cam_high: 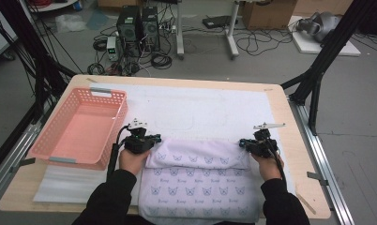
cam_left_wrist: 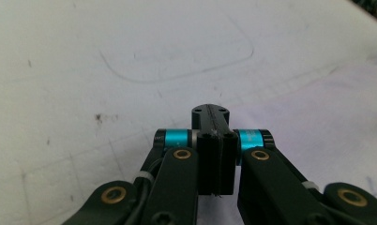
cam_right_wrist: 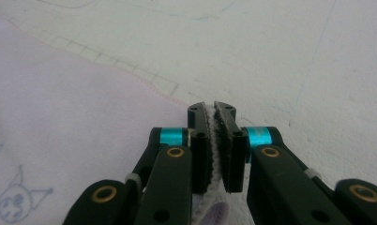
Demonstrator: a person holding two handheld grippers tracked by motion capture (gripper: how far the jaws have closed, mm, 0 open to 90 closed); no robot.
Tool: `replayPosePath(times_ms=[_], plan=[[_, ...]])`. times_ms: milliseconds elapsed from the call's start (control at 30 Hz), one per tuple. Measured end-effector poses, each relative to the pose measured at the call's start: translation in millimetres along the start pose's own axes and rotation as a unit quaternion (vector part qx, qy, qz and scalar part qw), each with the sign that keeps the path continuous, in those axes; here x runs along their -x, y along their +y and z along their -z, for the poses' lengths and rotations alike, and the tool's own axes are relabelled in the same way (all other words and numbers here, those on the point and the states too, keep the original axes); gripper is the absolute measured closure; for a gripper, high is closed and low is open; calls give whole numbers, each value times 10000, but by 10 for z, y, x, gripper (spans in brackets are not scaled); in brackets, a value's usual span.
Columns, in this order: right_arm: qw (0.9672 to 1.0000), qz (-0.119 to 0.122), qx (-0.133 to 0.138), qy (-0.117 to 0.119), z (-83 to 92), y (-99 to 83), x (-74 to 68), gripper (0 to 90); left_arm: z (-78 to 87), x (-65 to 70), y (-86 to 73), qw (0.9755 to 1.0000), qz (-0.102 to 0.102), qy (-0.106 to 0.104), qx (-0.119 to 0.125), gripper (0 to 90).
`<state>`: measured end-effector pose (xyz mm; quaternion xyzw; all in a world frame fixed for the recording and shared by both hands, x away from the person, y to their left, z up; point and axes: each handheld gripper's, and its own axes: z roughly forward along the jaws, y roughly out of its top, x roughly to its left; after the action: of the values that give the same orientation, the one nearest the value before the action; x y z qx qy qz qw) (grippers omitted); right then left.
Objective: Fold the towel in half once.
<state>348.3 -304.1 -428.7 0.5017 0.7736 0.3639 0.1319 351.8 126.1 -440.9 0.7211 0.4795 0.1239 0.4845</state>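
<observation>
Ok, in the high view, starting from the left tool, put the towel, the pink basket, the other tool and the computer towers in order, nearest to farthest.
1. Towel, right beside the left tool, at the folded edge.
2. Pink basket, just to its left on the table.
3. Right tool, across the towel at the other corner.
4. Computer towers, on the floor beyond the table.

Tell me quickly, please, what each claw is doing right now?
Left claw: closed; whether it pinches the towel cannot be told.
Right claw: closed on the towel's edge, with white fabric between its jaws.
</observation>
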Motion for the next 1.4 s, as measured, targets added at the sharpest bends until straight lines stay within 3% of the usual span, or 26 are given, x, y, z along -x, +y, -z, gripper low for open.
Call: replayPosePath(times_ms=[167, 333, 533, 700, 867, 1000, 1267, 1400], plan=[[9993, 132, 339, 96, 159, -34, -20, 850, 166, -3, 40, 9996, 42, -145, 226, 897], [9973, 256, 647, 218, 339, -67, -55, 849, 269, 40, 45, 9994, -102, -218, 233, 897], [9958, 329, 800, 285, 533, -149, -94, 849, 459, 145, 41, 9980, -338, -437, 322, 898], [9945, 453, 867, 370, 674, -269, -139, 848, 613, 232, -78, 9962, -370, -686, 378, 898], [9928, 652, 835, 554, 794, -386, -217, 848, 736, 324, -159, 9943, -570, -807, 402, 897], [9912, 916, 712, 639, 838, -471, -276, 847, 787, 350, -205, 9936, -559, -956, 231, 897], [9896, 942, 661, 859, 1009, -656, -323, 847, 994, 306, -370, 9920, -475, -1166, -56, 897], [9903, 1049, 342, 840, 993, -761, -356, 846, 1089, 344, -437, 9893, -595, -1308, -234, 898]])
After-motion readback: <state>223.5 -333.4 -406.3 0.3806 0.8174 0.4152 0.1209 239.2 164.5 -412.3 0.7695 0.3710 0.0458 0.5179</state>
